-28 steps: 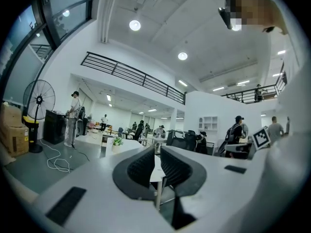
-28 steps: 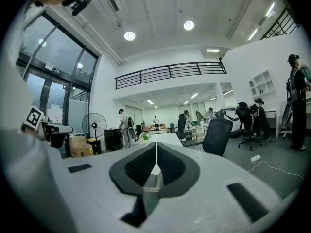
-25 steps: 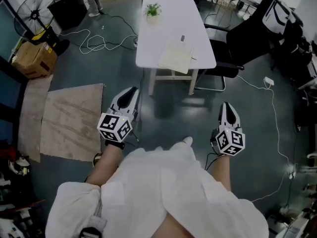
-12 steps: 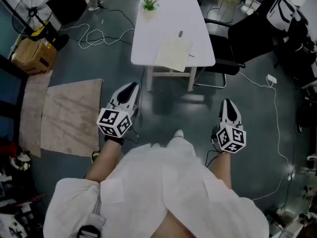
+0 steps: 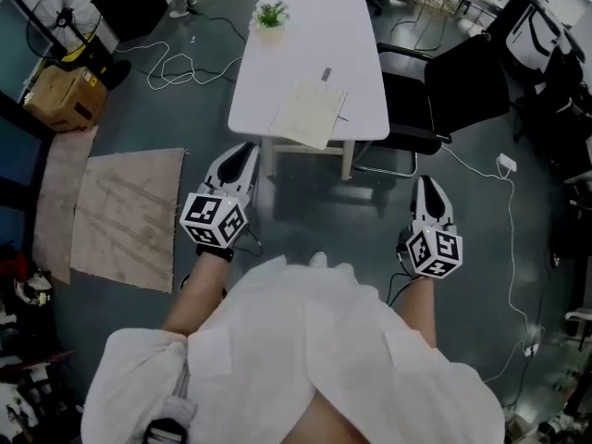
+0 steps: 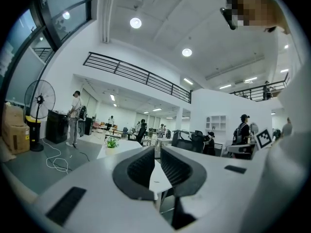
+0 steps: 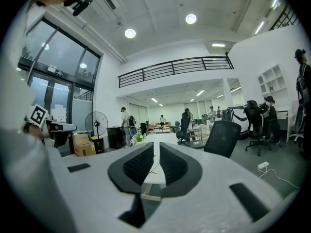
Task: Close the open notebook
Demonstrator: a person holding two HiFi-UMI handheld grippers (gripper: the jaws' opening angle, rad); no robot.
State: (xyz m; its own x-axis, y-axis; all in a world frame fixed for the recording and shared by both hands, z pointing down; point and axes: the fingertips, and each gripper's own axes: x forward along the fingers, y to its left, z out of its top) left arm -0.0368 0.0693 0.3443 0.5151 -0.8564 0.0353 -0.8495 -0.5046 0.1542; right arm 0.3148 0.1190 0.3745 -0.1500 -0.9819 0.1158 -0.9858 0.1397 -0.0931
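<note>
The open notebook (image 5: 308,114) lies flat with pale pages up, at the near end of the white table (image 5: 305,35), slightly over its front edge. Both grippers hang over the floor, short of the table and pointing toward it. My left gripper (image 5: 245,151) (image 6: 157,152) shows a narrow gap between its pads, with nothing in it. The jaws of my right gripper (image 5: 425,185) (image 7: 156,149) have just been opening a little and also stand slightly apart, holding nothing.
A small potted plant (image 5: 270,14) stands at the table's far end and a small dark object (image 5: 326,74) lies behind the notebook. A black office chair (image 5: 444,91) stands right of the table. A mat (image 5: 125,215), cardboard box (image 5: 54,95), fan (image 5: 65,12) and floor cables (image 5: 185,67) are to the left.
The table and notebook have come nearer and shifted left in the head view as both grippers advanced together toward them. Nothing was touched or picked up.
</note>
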